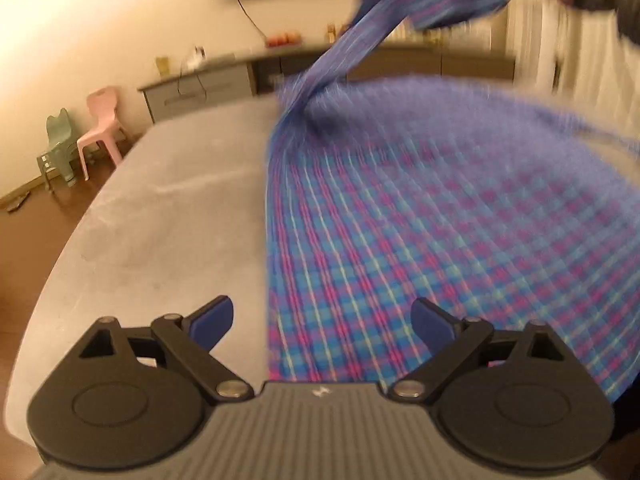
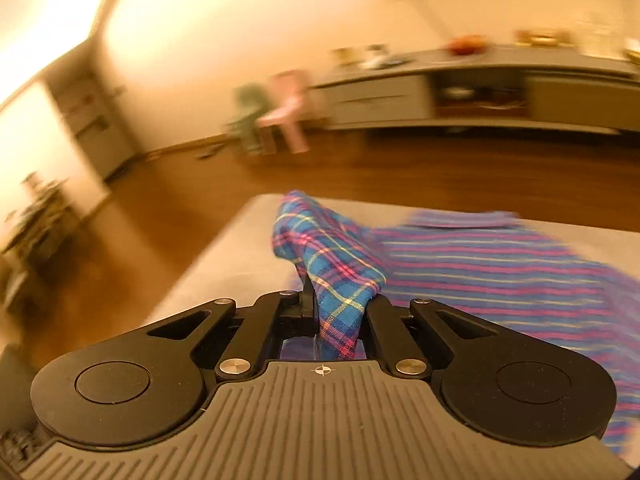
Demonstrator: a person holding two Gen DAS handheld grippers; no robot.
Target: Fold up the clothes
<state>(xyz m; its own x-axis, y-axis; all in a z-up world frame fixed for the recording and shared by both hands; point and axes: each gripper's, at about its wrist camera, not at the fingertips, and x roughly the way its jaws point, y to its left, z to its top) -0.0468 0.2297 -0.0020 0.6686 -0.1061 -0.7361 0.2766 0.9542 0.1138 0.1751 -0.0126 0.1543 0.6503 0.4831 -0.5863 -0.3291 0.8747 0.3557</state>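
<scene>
1. My right claw [image 2: 340,312] is clamped on a fold of the plaid shirt [image 2: 500,264], lifting it for folding.
2. My left claw [image 1: 322,320] gapes empty, hovering low.
3. Ahead of it, the shirt drapes over the tabletop [image 1: 160,208].

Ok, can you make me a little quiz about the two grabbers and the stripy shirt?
1. True or false: the left gripper is clamped on the plaid shirt.
2. Which gripper pinches the shirt? A) left B) right C) both
3. Fill in: most of the shirt lies on the grey ____.

Key: 1 false, its jaws are open and empty. 2 B, the right gripper. 3 table.
</scene>
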